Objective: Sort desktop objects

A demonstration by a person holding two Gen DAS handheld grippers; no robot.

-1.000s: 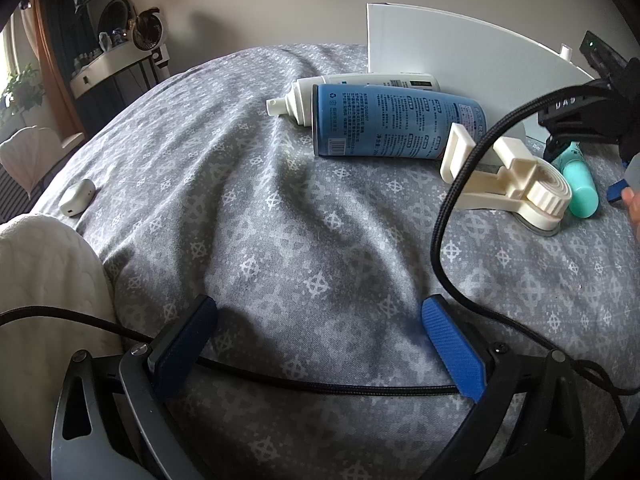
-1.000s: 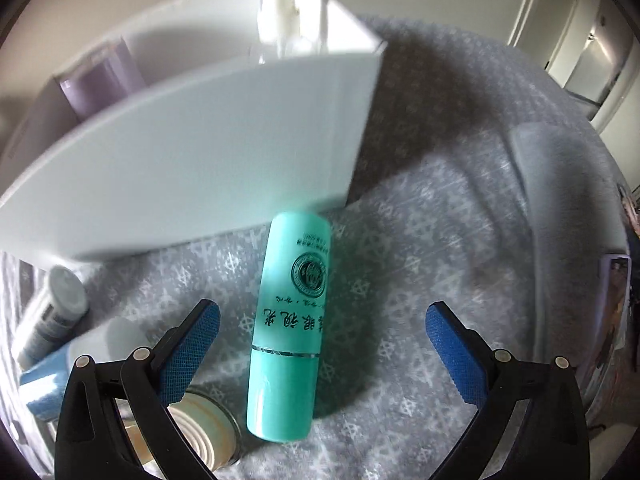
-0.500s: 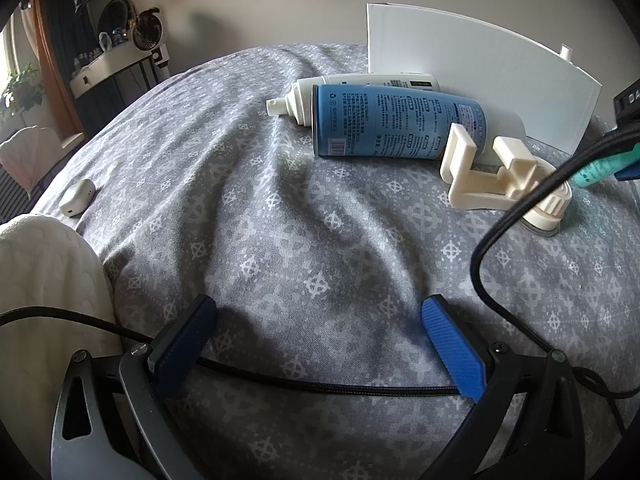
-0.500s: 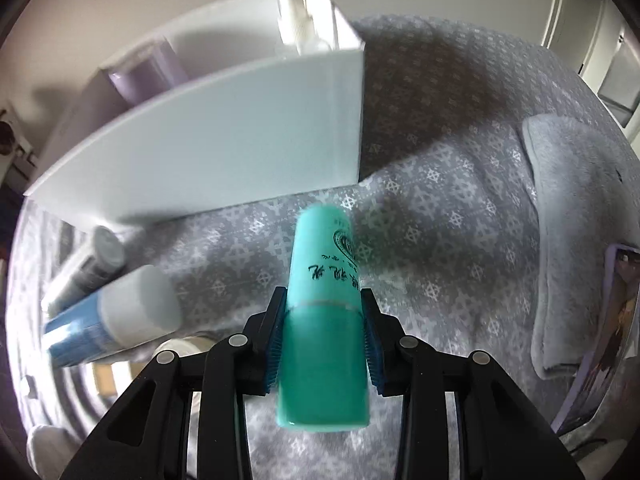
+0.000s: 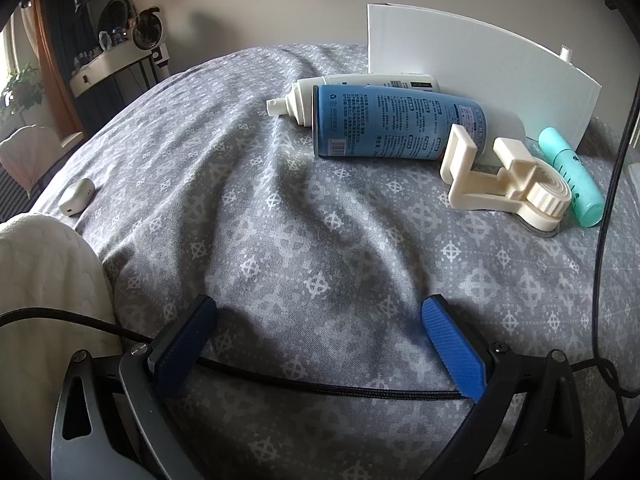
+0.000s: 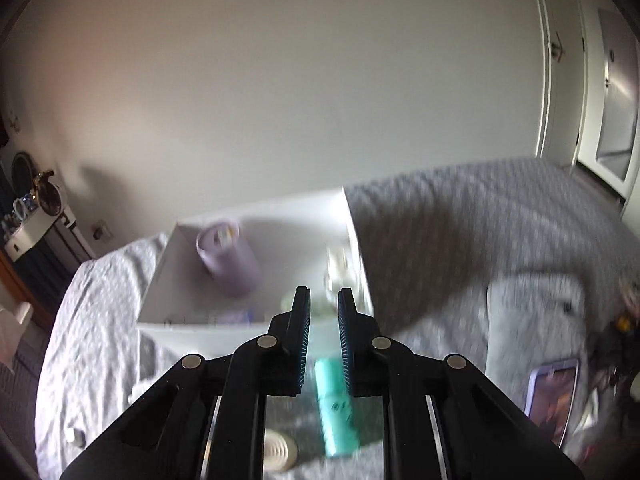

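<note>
A teal tube (image 5: pixel 572 178) lies on the grey patterned bedspread beside the white box (image 5: pixel 472 80); it also shows in the right wrist view (image 6: pixel 335 412), far below my raised right gripper (image 6: pixel 324 308). That gripper's jaws are nearly closed with nothing between them. A blue spray can (image 5: pixel 396 126), a white bottle (image 5: pixel 360 84) and a cream plastic clamp (image 5: pixel 508 188) lie in front of the box. My left gripper (image 5: pixel 316 344) is open and empty low over the bedspread. The box holds a lilac cup (image 6: pixel 228 256) and a clear pump bottle (image 6: pixel 340 276).
A black cable (image 5: pixel 320 384) runs across between the left fingers. A small white case (image 5: pixel 76 196) lies at the left, a cream blanket (image 5: pixel 44 280) at the near left. A grey towel (image 6: pixel 532 320) and a phone (image 6: pixel 552 396) lie at the right.
My right gripper closed on the teal tube and lifted it, then lost it; the tube lies on the bedspread again and the gripper has risen, nearly shut and empty. Left gripper unmoved.
</note>
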